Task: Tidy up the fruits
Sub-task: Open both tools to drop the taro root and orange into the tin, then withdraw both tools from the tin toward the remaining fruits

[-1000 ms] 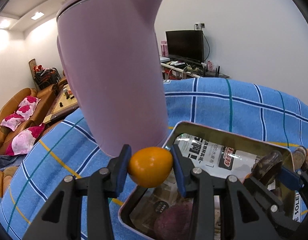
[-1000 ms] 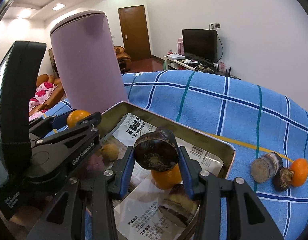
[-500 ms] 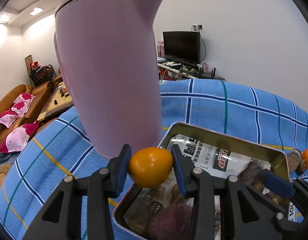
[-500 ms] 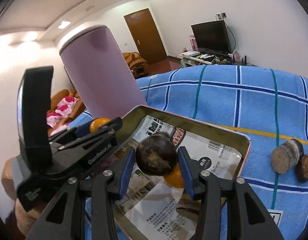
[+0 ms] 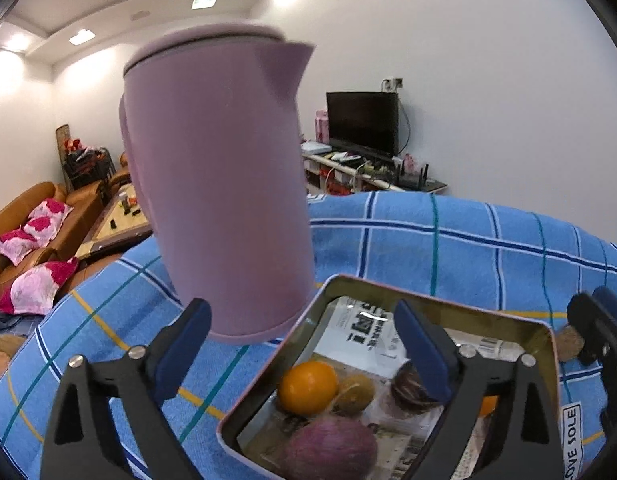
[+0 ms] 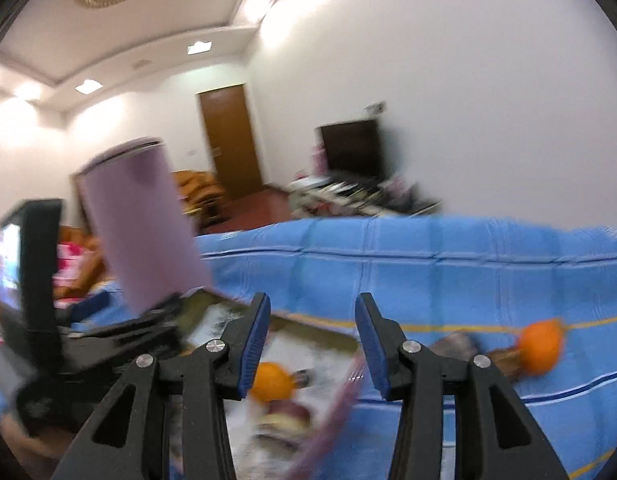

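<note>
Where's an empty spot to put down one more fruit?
Inside the tin tray, the far end is bare printed paper, between the far rim and the orange. The near end is crowded with the orange, a purple fruit and others. On the blue cloth, the stretch beyond the tray, right of the purple kettle, is open.

White walls (image 5: 488, 80), recessed ceiling lights (image 5: 203, 1), TV (image 5: 362, 122), brown door (image 6: 230, 140), orange sofa (image 5: 24, 216).
</note>
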Tool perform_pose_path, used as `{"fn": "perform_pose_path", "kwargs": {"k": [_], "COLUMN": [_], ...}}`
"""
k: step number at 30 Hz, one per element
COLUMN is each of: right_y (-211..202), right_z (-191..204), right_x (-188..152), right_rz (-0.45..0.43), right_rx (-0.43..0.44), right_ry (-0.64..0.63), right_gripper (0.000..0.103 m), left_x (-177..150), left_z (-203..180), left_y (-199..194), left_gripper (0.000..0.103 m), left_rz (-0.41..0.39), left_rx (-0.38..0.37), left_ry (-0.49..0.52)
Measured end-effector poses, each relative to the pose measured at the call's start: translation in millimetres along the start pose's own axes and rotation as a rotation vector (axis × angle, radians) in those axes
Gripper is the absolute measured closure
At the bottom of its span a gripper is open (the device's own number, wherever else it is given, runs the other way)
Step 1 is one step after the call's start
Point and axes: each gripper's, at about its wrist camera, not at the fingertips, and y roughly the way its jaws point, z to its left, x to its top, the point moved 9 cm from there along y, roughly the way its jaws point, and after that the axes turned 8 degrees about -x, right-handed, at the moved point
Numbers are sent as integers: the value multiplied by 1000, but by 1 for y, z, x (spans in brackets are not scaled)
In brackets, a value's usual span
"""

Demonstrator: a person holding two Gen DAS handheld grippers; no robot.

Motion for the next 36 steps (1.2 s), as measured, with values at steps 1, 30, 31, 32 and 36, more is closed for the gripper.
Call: {"fn": "perform_pose_path", "kwargs": {"k": [1,30,31,32,36], "right_y": [0,-26,-28,-31,-36], "right_z": [-4,-76,-80,-86,-111], "right_x": [0,-9,-10,-10,-12], "right_rz": [-8,-40,-40,-40,-29], "right_rx": [-19,-197,-201,-208,-228], "right_ry": [-5,-76,-82,-86,-66], "right_gripper": [56,56,56,56,56], "left_x": [0,-9,-9,-10,-11], "left_z": [-3,-62,-62,-62,-65], "left_y": [-1,-32,-33,-33,-35], "left_gripper": [8,7,7,7,7], "left_rz": [-7,-119,-119,-119,-119], "left_rx": [-11,-40,-41,-41,-42], "left_ry": [0,118,114,111,104]}}
